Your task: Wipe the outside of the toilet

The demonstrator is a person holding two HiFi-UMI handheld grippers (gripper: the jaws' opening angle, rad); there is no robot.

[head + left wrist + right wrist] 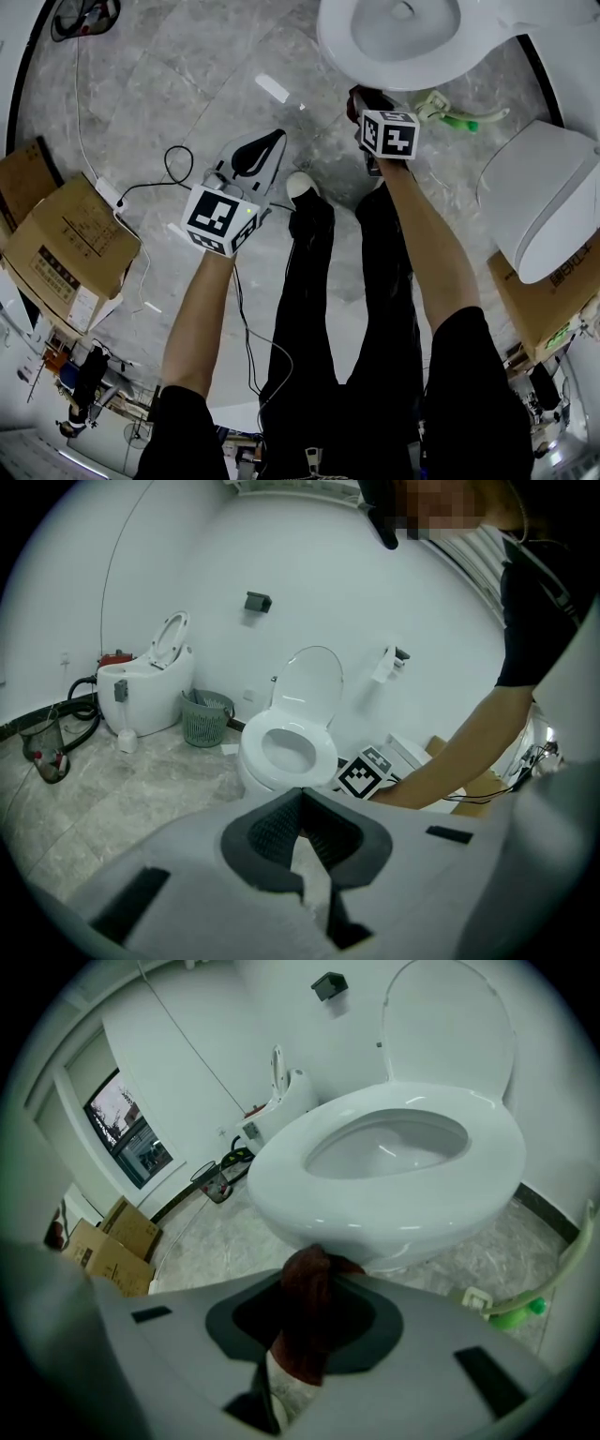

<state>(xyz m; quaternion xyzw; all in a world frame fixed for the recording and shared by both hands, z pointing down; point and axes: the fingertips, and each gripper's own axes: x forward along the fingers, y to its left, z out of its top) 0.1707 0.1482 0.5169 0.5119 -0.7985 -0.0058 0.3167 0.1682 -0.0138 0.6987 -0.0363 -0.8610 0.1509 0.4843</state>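
Grey marble floor (187, 56) here, my right gripper (314, 1267) is clamped on a brown rag (302, 1335) right up against the toilet (394, 1180) bowl's underside, left gripper (302, 801) jaws closed, empty

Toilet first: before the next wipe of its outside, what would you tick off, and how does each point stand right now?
1. Cloth gripped: ok. The right gripper is shut on the brown cloth.
2. Cloth against the outside of the toilet bowl: cannot tell. Its tip sits at the front, under the rim, but contact is unclear.
3. Left gripper out of the way: ok. It is shut, empty and well back from the bowl.
4. Lid raised: ok.
5. Floor by the base: not ok. A green and white tool lies beside it and might get in the way.
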